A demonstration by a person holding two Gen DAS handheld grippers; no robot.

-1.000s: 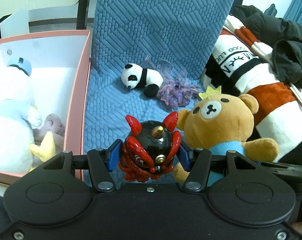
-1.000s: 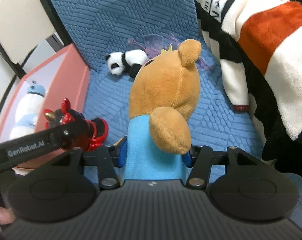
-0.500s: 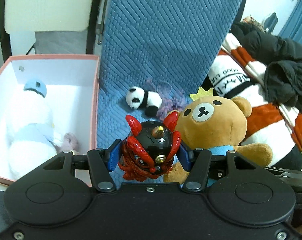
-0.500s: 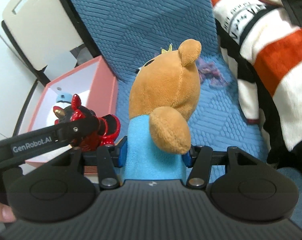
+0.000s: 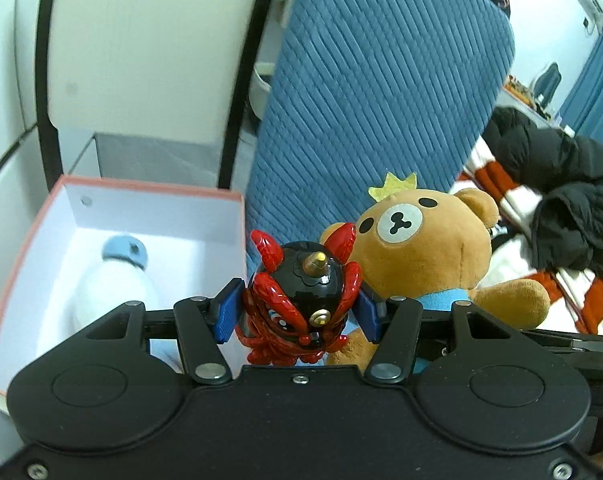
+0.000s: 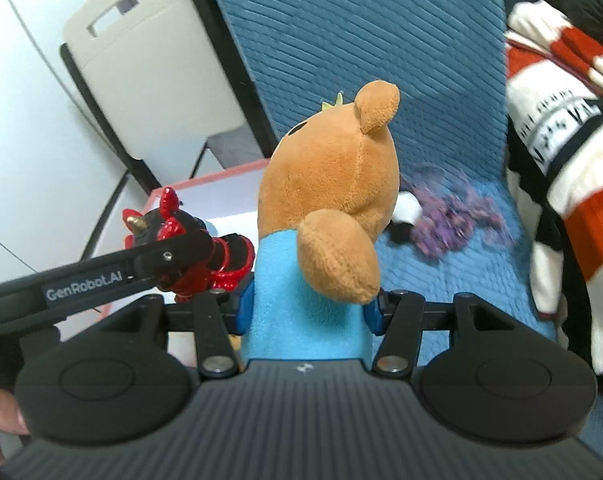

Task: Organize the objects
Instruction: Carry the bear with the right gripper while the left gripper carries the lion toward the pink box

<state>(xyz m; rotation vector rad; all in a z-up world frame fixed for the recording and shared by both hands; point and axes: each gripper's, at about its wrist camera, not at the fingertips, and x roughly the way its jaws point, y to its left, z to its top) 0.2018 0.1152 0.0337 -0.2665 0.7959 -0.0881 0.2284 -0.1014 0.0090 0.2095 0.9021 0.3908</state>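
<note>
My left gripper point(image 5: 297, 312) is shut on a red and black horned toy point(image 5: 301, 300) and holds it in the air beside the pink box point(image 5: 149, 188). The toy also shows in the right wrist view point(image 6: 169, 240). My right gripper point(image 6: 307, 310) is shut on a brown teddy bear point(image 6: 333, 184) by its blue shirt, lifted above the blue cushion point(image 6: 421, 272). The bear faces the left wrist camera point(image 5: 421, 240), just right of the red toy. A white plush with a blue cap point(image 5: 117, 276) lies inside the box.
A small panda plush point(image 6: 405, 216) and a purple frilly item point(image 6: 453, 228) lie on the cushion. A striped blanket point(image 6: 573, 160) and dark clothes point(image 5: 561, 200) are at the right. A blue backrest point(image 5: 381, 100) stands behind. A white chair point(image 6: 149, 60) stands beyond the box.
Both grippers have risen with their toys and tilted up. The box now sits lower left and the bear is closer beside the red toy.
</note>
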